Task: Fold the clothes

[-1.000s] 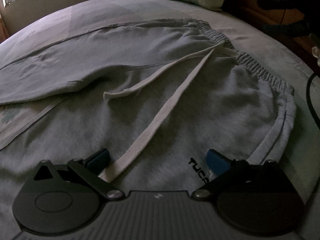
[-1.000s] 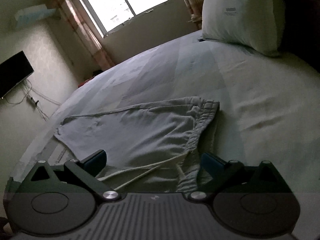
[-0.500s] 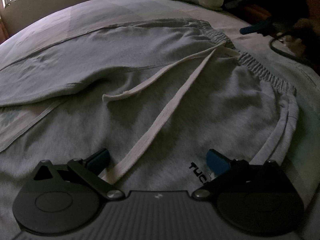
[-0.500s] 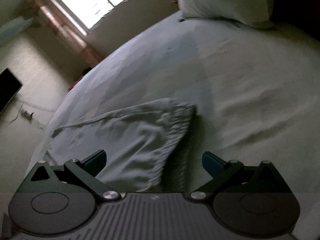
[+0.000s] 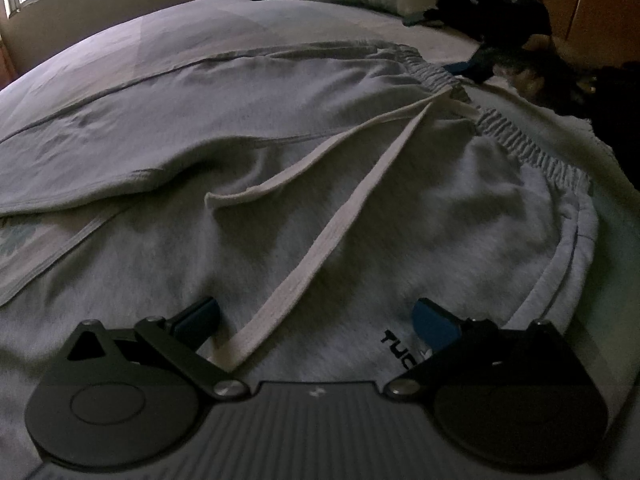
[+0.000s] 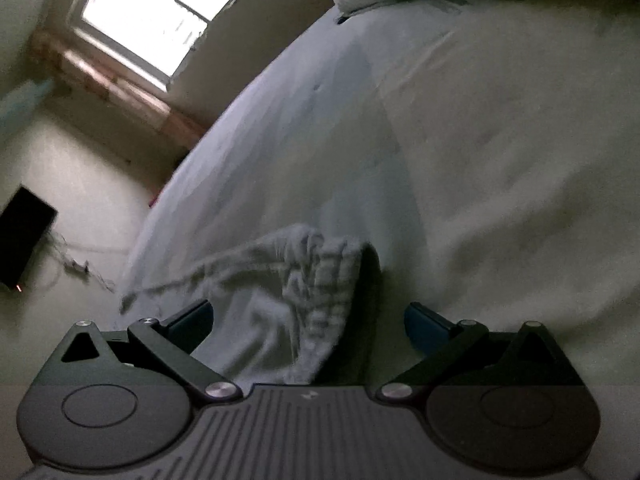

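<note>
Over the last second the right gripper (image 6: 308, 322) has dropped low and swung in to the far corner of the waistband, which now sits between its fingers; in the left wrist view its blue tip has come in beside the elastic. The left gripper (image 5: 316, 320) has barely shifted. The light grey fleece shorts (image 5: 360, 208) lie spread front-up on the pale grey bed (image 5: 180, 28), their flat cream drawstring (image 5: 320, 248) loose across the front. Both pairs of fingers stand apart, clamped on nothing. No fold looks made yet: the whole job remains, starting, I judge, with gripping the waistband.
</note>
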